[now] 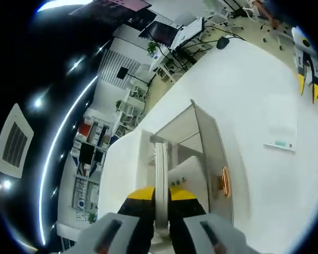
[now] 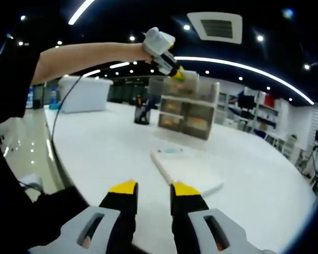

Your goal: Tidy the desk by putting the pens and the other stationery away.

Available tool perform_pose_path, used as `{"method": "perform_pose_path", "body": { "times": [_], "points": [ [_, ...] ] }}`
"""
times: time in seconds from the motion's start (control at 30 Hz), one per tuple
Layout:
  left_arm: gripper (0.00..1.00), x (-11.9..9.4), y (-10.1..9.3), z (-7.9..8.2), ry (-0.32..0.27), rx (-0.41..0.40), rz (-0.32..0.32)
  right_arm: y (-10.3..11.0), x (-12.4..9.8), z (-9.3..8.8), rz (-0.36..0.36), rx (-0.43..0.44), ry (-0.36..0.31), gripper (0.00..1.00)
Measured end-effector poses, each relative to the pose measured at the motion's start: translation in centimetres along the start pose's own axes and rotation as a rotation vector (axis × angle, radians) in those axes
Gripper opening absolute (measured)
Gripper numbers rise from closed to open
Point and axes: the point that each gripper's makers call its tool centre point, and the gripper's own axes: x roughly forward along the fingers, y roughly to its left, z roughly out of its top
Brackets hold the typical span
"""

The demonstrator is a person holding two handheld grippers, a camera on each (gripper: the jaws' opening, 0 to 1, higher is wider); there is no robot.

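Left gripper view: left claw (image 1: 161, 198) grips organizer's (image 1: 201, 143) edge.

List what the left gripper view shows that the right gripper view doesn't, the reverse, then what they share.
Left gripper view: a thin white strip clamped in the left tool, and a black computer mouse. Right gripper view: a black pen holder and a person's bare forearm. Both: the white table, the translucent plastic drawer unit, the flat white pad, and the open right tool.
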Motion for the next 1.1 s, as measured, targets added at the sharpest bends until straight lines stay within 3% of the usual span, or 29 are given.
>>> {"method": "perform_pose_path", "body": {
  "times": [0.23, 0.37, 0.5, 0.83, 1.03, 1.1],
  "points": [
    [0.09, 0.3, 0.2, -0.9, -0.002, -0.025, 0.001, 0.1, 0.1, 0.0, -0.001, -0.002, 0.005, 0.22],
    [0.09, 0.6, 0.6, -3.0, 0.049, -0.034, 0.020, 0.1, 0.0, 0.0, -0.006, -0.004, 0.007, 0.22],
    [0.09, 0.6, 0.7, -4.1, 0.056, -0.074, 0.024, 0.0, -0.1, -0.2, -0.011, -0.001, 0.011, 0.22],
    [0.09, 0.6, 0.4, -3.2, 0.039, -0.071, 0.017, 0.2, 0.2, -0.1, -0.006, 0.000, 0.010, 0.22],
    [0.16, 0.7, 0.9, -3.3, 0.018, -0.260, 0.026, 0.0, 0.0, -0.4, -0.010, 0.006, 0.016, 0.22],
    [0.23, 0.5, 0.7, -2.7, -0.020, -0.376, 0.025, -0.1, -0.1, -0.3, -0.012, 0.008, 0.014, 0.22]
  ]
}}
